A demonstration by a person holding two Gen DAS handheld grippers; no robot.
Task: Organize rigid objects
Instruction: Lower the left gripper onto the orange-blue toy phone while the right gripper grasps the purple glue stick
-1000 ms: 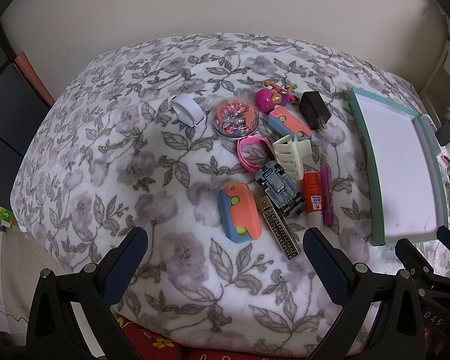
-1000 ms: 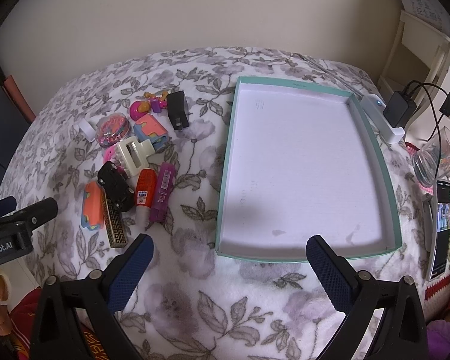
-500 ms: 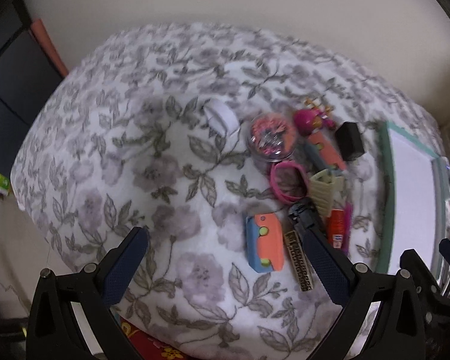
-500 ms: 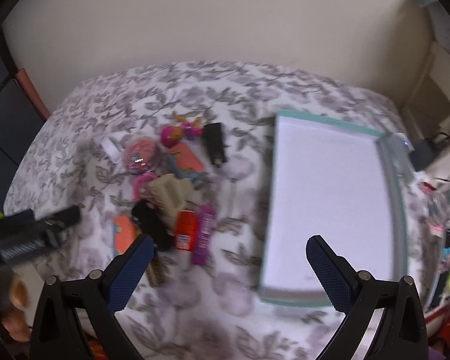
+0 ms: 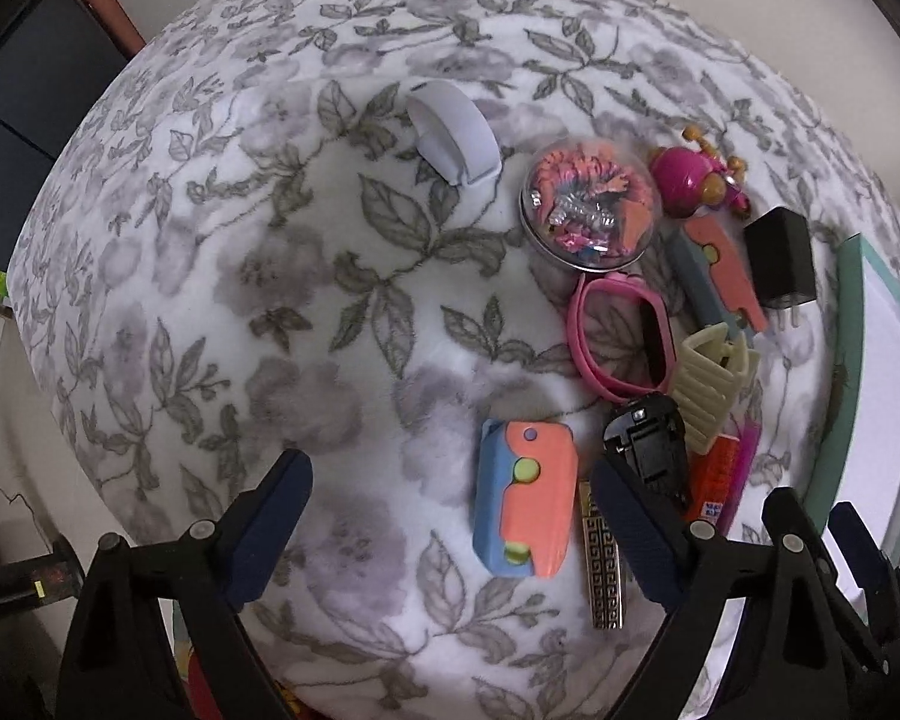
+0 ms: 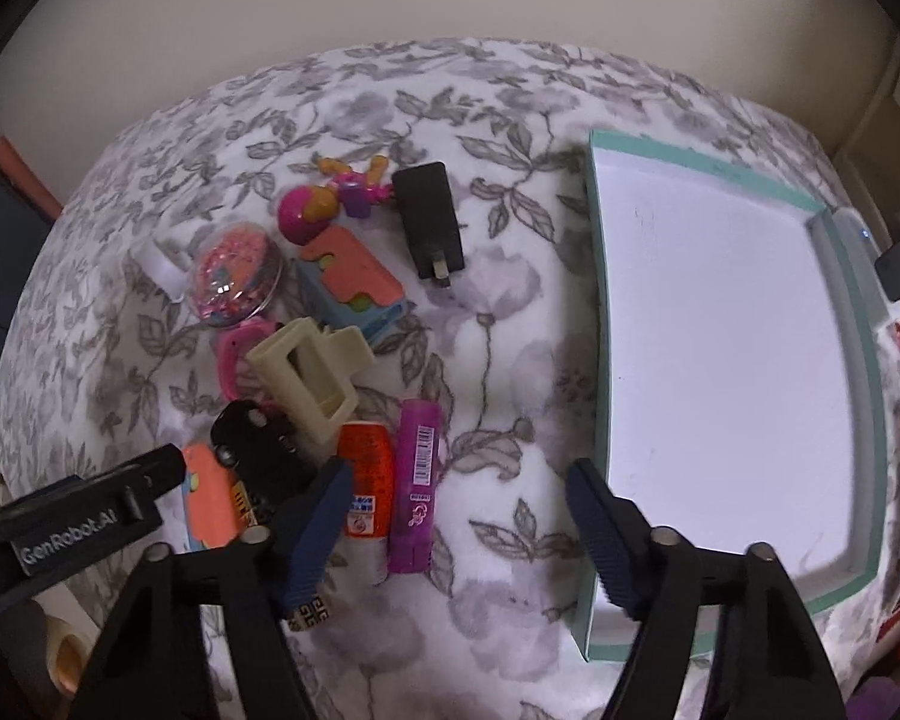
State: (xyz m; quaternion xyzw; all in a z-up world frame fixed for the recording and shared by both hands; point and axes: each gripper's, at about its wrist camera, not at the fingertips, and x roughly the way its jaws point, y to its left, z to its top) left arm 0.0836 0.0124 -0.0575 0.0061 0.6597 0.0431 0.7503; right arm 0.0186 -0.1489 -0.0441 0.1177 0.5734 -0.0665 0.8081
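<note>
Both grippers are hanging spread wide over the toy pile: left gripper (image 5: pixel 453 504) by the orange-blue toy (image 5: pixel 525 498), right gripper (image 6: pixel 459 516) near the purple stick (image 6: pixel 417 483); the teal tray (image 6: pixel 597 312) is sitting at 3 o'clock, probably untouched.

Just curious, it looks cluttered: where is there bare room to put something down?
The tray has a bare white floor. Bare blanket lies left of the white ring and between the purple stick and the tray. It is crowded around the cream clip and black toy car.
</note>
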